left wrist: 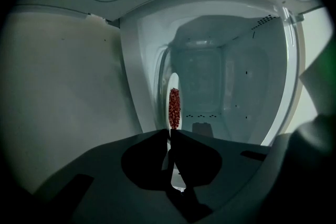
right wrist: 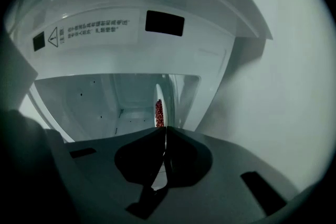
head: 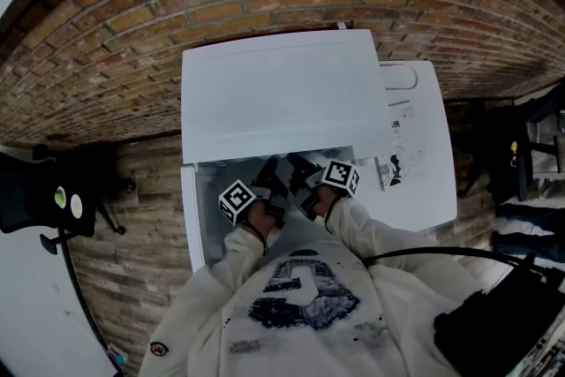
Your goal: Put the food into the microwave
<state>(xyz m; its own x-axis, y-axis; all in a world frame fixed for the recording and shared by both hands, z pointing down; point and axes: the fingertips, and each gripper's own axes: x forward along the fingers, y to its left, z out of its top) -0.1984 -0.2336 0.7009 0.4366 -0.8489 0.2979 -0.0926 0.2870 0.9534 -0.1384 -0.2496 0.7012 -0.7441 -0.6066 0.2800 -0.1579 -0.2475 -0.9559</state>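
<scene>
While the left tongs (left wrist: 169,131) and right tongs (right wrist: 165,128) each clamp tight on the rim of the thin white plate (left wrist: 174,81), its heap of red granular food (left wrist: 174,107) sits at the open white microwave's (head: 282,93) mouth. Insertion step, I'd say: next calls for a steady, even push inward.

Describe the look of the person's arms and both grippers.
Cream long sleeves cover both arms. Each gripper carries a white cube with black square markers. The left gripper and right gripper have dark grey moulded tongs with rounded cut-outs. A black cable runs beside the right sleeve.
</scene>
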